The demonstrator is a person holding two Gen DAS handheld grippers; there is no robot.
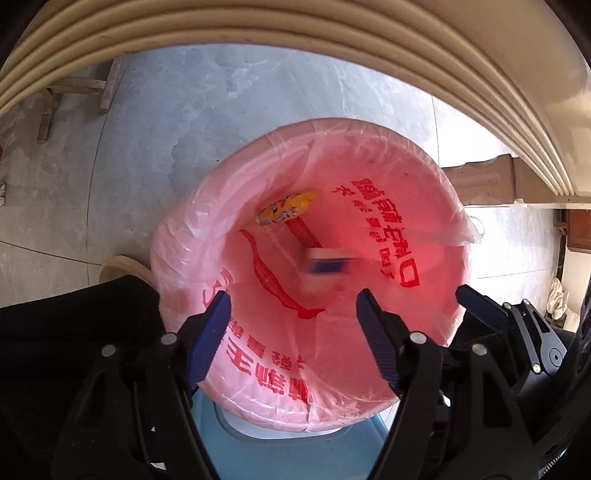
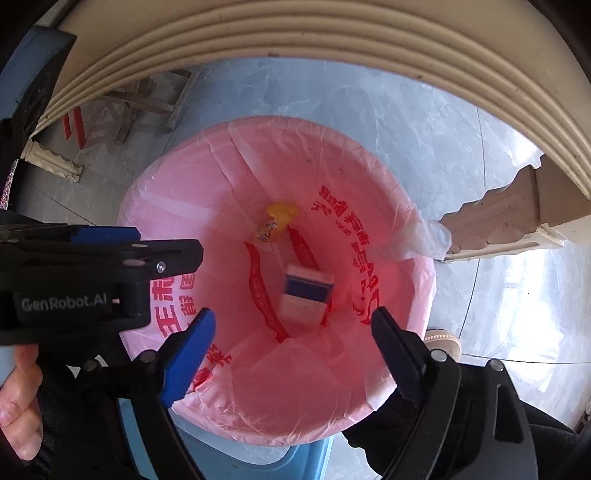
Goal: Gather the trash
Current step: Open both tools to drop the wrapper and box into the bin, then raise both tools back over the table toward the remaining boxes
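Two tongs: both point down over the bin, jaws apart, nothing between them.
Left tongs (image 1: 293,299): spread wide, blue pads clear of the liner.
Right tongs (image 2: 293,319): spread wide, empty; left unit's body crosses the right view's left side, a hand (image 2: 18,398) below it.
Bin (image 1: 456,229): round, pink liner (image 2: 295,387) with red print folded over the rim; blue lid part at its near edge.
Box (image 2: 306,291): white with a blue panel, inside the bin low down, blurred in the left view.
Wrapper (image 1: 286,208): yellow, deeper in, beyond the box.
Floor (image 1: 184,110): grey tiles.
Bench (image 2: 332,29): cream ribbed edge arcs across the far side.
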